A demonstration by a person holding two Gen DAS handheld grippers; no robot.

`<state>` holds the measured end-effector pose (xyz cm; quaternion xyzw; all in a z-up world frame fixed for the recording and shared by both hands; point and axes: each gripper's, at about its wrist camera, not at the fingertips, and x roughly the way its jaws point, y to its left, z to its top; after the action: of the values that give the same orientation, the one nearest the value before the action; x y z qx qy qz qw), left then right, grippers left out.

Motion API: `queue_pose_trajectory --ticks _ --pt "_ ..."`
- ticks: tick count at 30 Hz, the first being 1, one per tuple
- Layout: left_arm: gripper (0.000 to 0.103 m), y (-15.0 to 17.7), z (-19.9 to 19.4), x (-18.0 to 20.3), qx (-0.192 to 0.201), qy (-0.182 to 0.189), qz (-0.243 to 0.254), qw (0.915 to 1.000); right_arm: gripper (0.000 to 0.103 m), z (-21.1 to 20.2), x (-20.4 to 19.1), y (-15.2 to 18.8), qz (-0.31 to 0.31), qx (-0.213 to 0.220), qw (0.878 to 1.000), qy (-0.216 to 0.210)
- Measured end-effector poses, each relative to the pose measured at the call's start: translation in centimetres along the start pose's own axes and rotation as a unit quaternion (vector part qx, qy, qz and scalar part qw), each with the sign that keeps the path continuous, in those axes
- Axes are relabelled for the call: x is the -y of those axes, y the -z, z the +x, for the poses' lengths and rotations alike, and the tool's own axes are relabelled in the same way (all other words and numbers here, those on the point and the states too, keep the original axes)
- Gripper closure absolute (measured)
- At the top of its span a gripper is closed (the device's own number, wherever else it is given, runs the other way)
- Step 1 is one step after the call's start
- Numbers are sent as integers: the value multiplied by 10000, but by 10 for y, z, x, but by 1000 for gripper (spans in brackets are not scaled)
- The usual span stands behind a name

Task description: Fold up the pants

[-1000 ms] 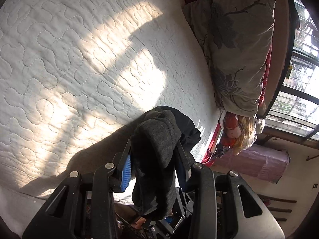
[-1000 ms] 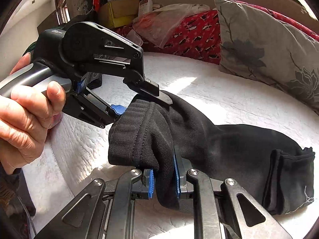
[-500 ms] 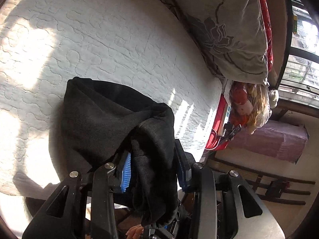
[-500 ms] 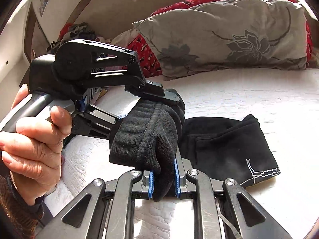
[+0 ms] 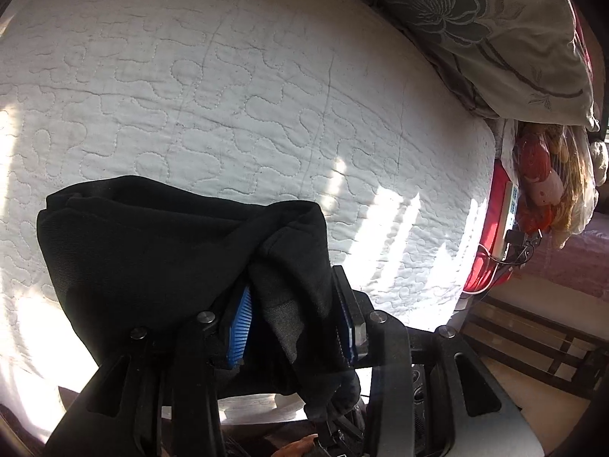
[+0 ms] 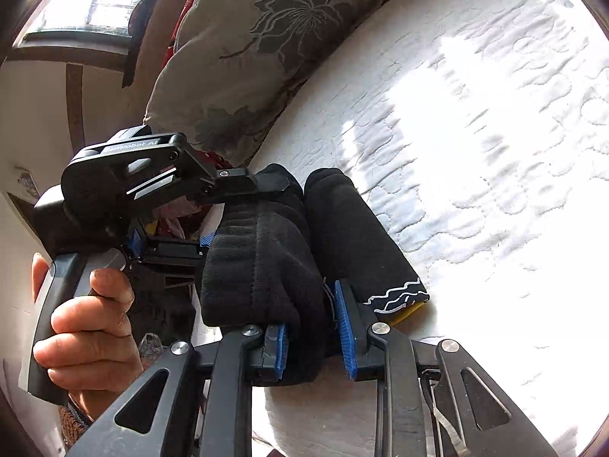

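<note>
Black pants (image 5: pixel 152 251) lie folded in a thick bundle on the white quilted bed (image 5: pixel 266 95), near its edge. My left gripper (image 5: pixel 295 327) is shut on the ribbed waistband, with cloth bunched between its blue pads. In the right wrist view the same gripper (image 6: pixel 243 213) bites the waistband from the left, held by a person's hand (image 6: pixel 87 323). My right gripper (image 6: pixel 312 339) has the waistband fold of the pants (image 6: pixel 266 259) between its jaws, which are opening; the right pad (image 6: pixel 344 327) stands a little off the cloth. A leg end with white wavy stitching (image 6: pixel 399 293) lies underneath.
A grey flowered pillow (image 5: pixel 495 38) (image 6: pixel 266 38) lies along the bed's head. Beyond the mattress edge hang a white power strip (image 5: pixel 508 209) and a bag of soft toys (image 5: pixel 540 182). A window (image 6: pixel 95 0) is at the upper left. Sunlit quilt (image 6: pixel 495 152) spreads to the right.
Both grippers carried the waistband across over the leg ends, so the stretched-out pants became a short bundle. The right gripper rolled and its jaws have widened around the cloth.
</note>
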<state>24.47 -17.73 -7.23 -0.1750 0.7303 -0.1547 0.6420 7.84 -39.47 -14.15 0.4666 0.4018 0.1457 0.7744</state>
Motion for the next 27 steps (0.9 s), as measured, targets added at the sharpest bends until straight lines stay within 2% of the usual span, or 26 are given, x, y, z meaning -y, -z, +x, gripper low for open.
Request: queue_pose_trajectory --ticks 4,7,9,11,12,16,19,24,27 --pt "66 -2 -28 1 250 37 -34 9997 70 -8 14 -5 457 -45 9986 -273" --pt "66 1 -51 -8 438 167 -140 9988 65 -13 22 -7 740 -80 9967 -321" --pt "66 9 -61 -19 500 285 -199 9981 65 -21 25 -7 806 -85 9964 -230" --pt "61 24 -63 -33 516 451 -235 9974 63 -34 24 -9 780 -7 9967 -235" --pt "58 34 -63 -42 525 581 -273 9966 62 -42 23 -10 707 83 9973 -201" --pt "57 79 -43 -78 489 1228 -510 9899 52 -66 10 -25 307 362 9989 4" --pt "57 105 -22 -96 443 1631 -782 9825 42 -55 0 -37 44 107 9998 174" --pt "57 108 6 -98 287 1523 -1028 9826 42 -19 -11 -47 -379 -137 9953 884" --pt "57 102 13 -96 285 1356 -1143 9837 43 -6 -11 -47 -409 -327 9949 861"
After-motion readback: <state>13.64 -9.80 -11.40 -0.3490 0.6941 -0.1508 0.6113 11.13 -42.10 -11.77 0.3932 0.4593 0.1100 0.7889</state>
